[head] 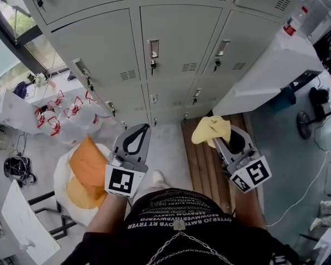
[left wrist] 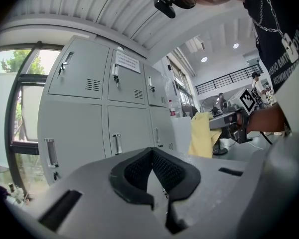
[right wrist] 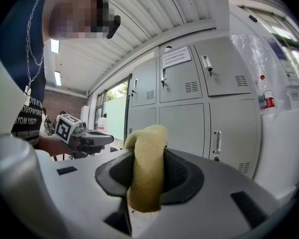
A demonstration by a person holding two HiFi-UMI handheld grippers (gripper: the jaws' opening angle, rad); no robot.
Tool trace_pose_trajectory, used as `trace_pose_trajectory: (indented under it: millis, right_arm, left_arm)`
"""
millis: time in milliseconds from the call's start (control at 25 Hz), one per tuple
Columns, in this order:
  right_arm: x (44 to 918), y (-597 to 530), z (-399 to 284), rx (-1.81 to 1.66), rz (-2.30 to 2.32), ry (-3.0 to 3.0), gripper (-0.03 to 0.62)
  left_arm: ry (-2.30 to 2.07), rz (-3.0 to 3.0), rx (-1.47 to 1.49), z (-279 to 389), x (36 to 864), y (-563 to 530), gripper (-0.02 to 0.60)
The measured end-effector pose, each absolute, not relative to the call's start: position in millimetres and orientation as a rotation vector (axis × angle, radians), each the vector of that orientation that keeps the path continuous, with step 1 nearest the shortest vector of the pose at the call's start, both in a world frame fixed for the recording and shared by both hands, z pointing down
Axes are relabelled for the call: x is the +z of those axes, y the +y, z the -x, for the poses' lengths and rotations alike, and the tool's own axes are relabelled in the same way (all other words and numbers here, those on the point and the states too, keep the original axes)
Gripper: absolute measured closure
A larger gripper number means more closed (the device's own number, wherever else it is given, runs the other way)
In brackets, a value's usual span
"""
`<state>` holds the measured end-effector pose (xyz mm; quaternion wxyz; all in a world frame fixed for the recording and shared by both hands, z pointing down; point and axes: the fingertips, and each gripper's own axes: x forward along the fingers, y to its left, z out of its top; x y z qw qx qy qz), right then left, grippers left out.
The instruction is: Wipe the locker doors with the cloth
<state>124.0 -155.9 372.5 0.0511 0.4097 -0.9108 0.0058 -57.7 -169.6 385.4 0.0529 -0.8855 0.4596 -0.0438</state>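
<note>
Pinching soft yellow cloth (right wrist: 146, 180) in closed jaws of right gripper (right wrist: 147, 166), facing pale grey metal locker doors (head: 179, 35) for wiping; left gripper (left wrist: 152, 152) jaws together, empty, kept spare.

Non-task stuff: clear jugs with red handles (head: 63, 115) clustered by the window (head: 22, 29), far left. Orange bag (head: 88, 167) lying on a white sack (head: 60, 195), lower left. Black cable coil (head: 16, 169) near it, white board (head: 22, 225) in the bottom-left corner. Wooden slatted platform (head: 201, 159) on the floor, centre. White cabinet (head: 270, 73) right, red-labelled bottle (head: 291, 25) on top. White cable (head: 314, 186) trails across the grey floor (head: 287, 164).
</note>
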Motion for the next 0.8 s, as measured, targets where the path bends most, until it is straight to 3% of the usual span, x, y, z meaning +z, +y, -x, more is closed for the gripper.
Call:
trace_pose_trajectory:
  millis: [800]
  right_arm:
    - [353, -204, -57, -0.060, -1.217, -2.798, 0.479]
  left_arm:
    - [1.420, 2.656, -0.107, 120, 378, -207, 0.575]
